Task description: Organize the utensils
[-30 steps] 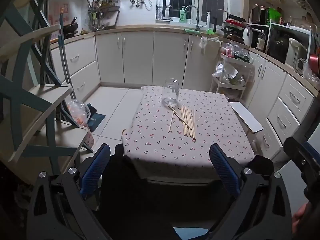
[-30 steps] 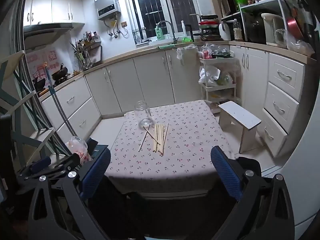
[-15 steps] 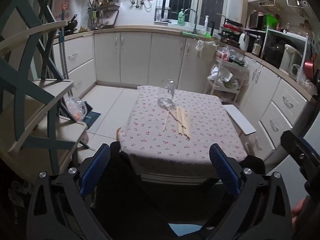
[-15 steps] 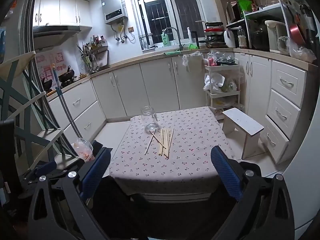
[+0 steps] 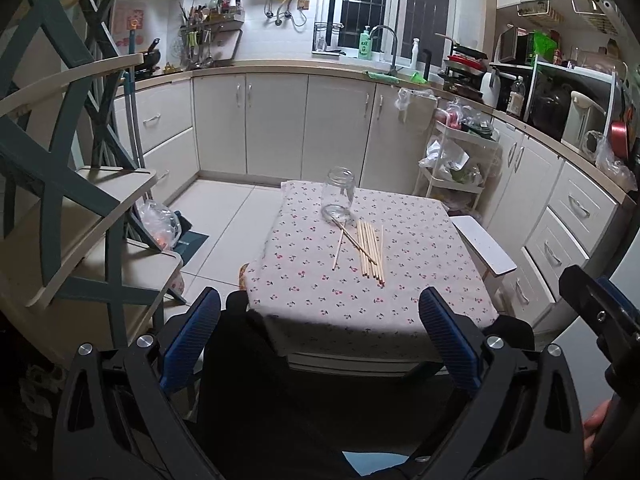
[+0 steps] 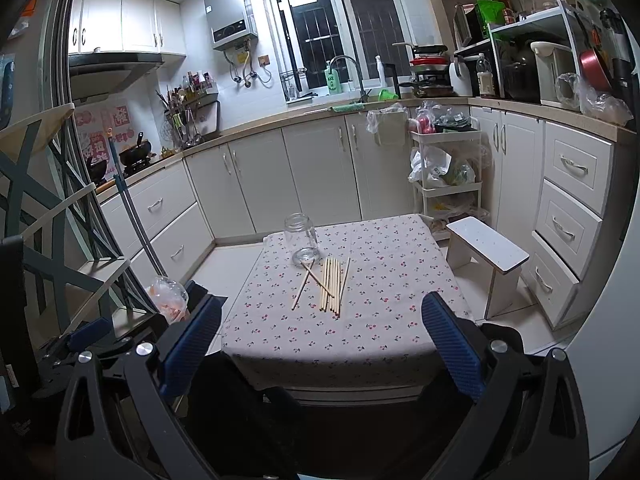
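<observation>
Listing hazards: our left gripper (image 5: 320, 332) and right gripper (image 6: 320, 336), both spread and empty, hang well short of the table (image 6: 400, 320). Chopsticks (image 6: 330, 286) lie loose mid-cloth, two crossed, just beside the upright jar (image 6: 302, 240). We judge a clumsy pinch may scatter or roll the sticks; a nudge could tip the light jar.

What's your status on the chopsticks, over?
Left gripper and right gripper open, empty, short of the table. Chopsticks loose on the tablecloth beside the upright glass jar. Nothing in the way.
</observation>
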`<action>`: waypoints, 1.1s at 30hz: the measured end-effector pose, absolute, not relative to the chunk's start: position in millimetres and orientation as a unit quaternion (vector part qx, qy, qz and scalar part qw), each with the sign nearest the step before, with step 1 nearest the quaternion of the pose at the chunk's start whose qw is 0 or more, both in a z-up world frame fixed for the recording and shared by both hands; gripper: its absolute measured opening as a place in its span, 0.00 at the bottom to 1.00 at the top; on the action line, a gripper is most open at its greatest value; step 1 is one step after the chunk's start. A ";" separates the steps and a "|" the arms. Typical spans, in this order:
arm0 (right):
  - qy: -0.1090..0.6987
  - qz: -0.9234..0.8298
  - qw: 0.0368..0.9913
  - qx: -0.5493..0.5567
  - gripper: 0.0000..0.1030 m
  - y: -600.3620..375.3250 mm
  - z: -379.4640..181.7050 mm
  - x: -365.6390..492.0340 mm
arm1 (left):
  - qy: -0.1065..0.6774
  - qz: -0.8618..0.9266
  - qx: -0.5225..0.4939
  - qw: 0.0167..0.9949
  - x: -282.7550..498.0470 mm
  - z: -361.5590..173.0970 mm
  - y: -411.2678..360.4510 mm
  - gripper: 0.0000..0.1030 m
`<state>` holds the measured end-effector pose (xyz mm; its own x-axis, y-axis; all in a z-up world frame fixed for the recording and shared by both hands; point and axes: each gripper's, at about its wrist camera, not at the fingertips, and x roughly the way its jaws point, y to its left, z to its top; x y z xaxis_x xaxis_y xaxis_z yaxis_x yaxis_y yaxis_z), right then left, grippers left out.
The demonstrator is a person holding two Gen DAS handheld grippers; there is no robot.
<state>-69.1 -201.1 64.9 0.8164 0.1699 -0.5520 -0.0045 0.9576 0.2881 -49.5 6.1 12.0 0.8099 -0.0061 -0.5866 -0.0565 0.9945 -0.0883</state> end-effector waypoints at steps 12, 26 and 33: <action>0.299 0.046 0.943 0.137 0.93 -196.3 64.6 -69.1 | 0.302 0.019 -0.049 0.952 -52.2 13.2 9.1 0.93; 0.302 0.049 0.942 0.135 0.93 -191.1 64.3 -70.7 | 0.306 0.018 -0.045 0.951 -50.0 13.3 9.6 0.93; 0.303 0.049 0.942 0.136 0.93 -189.5 63.7 -71.0 | 0.308 0.018 -0.046 0.950 -49.5 12.8 9.1 0.93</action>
<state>-71.0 -189.5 63.7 0.8117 0.1750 -0.5573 -0.0108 0.9584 0.2853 -49.5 9.1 12.8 0.8102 0.0053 -0.5861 -0.0614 0.9952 -0.0758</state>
